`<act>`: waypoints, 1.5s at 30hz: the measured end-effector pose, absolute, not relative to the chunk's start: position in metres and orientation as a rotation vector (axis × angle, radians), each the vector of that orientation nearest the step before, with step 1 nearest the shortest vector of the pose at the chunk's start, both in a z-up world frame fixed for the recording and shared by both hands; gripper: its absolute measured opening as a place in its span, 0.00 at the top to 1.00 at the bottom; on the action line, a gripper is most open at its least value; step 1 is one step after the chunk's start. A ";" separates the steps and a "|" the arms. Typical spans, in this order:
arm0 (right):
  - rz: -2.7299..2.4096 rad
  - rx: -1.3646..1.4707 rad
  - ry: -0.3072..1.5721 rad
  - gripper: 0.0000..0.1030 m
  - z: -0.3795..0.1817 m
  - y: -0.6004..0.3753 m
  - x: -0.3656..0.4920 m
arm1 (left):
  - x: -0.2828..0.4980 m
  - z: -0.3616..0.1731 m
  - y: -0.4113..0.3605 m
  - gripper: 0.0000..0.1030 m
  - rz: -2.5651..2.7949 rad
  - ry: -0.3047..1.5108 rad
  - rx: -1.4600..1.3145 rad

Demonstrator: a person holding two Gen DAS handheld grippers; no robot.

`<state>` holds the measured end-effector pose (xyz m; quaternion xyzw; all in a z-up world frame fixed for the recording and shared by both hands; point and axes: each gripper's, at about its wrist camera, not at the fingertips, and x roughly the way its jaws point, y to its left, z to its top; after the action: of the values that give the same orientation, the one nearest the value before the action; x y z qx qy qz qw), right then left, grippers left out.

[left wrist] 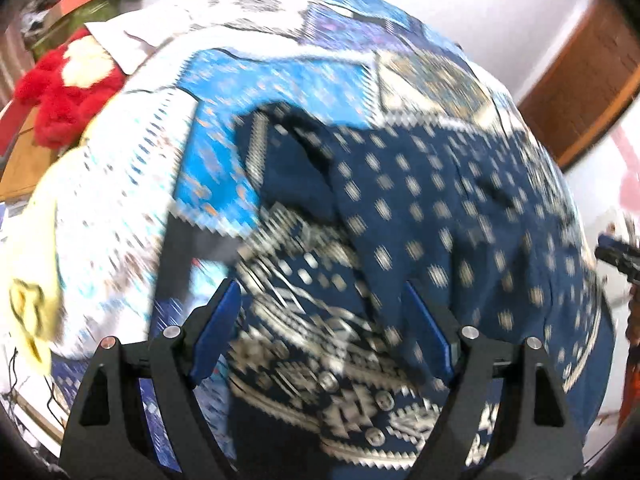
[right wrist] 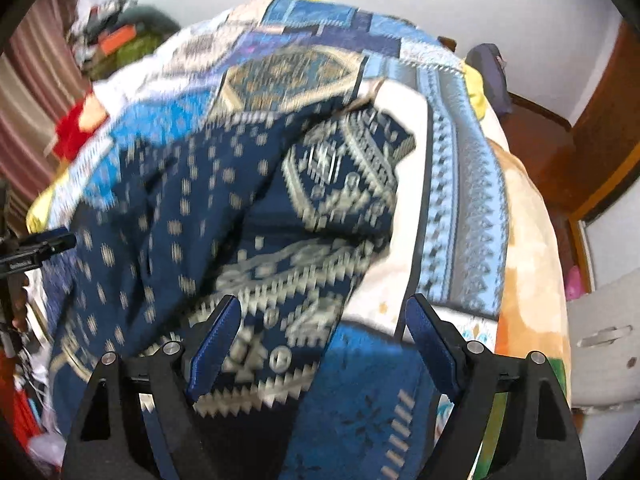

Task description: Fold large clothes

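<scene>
A dark navy garment point(left wrist: 420, 200) with pale dots and a wide white geometric border lies rumpled on a blue patchwork bedspread point(left wrist: 260, 80). My left gripper point(left wrist: 320, 292) hangs open just above the border, and its blue pads touch nothing. In the right wrist view the same garment point(right wrist: 160, 200) lies with a patterned flap folded over near the middle. My right gripper point(right wrist: 324, 300) stands open over the border's edge and the bedspread point(right wrist: 288, 68), holding nothing. Each gripper shows at the rim of the other's view. Both pictures are blurred.
A red plush toy point(left wrist: 68, 92) and a yellow cloth point(left wrist: 36, 260) lie at the bed's left side. An orange blanket point(right wrist: 528, 260) covers the right side. Brown wooden woodwork point(left wrist: 580, 80) and a white cabinet point(right wrist: 600, 340) stand to the right. Clutter point(right wrist: 120, 40) is piled at the back left.
</scene>
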<state>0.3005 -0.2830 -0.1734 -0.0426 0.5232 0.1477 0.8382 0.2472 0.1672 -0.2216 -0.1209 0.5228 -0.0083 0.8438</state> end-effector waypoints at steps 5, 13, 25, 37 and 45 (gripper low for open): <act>0.294 0.013 1.100 0.19 -0.171 -0.292 0.341 | 0.301 -0.243 0.209 0.20 0.034 1.141 -0.391; 0.280 0.183 1.183 0.19 -0.204 -0.305 0.417 | 0.370 -0.295 0.212 0.20 0.022 1.227 -0.430; 0.337 0.200 1.205 0.74 -0.245 -0.273 0.481 | 0.408 -0.308 0.170 0.79 -0.045 1.188 -0.264; 0.356 -0.005 0.985 0.92 -0.175 -0.203 0.525 | 0.419 -0.215 0.195 0.86 0.059 0.974 -0.170; 0.312 -0.132 0.944 0.92 -0.177 -0.167 0.573 | 0.458 -0.228 0.218 0.86 0.173 1.031 -0.104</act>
<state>0.5733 -0.1670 -0.1770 -0.0633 0.4525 0.1494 0.8769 0.4580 0.2184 -0.2275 -0.0498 0.4920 0.0824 0.8653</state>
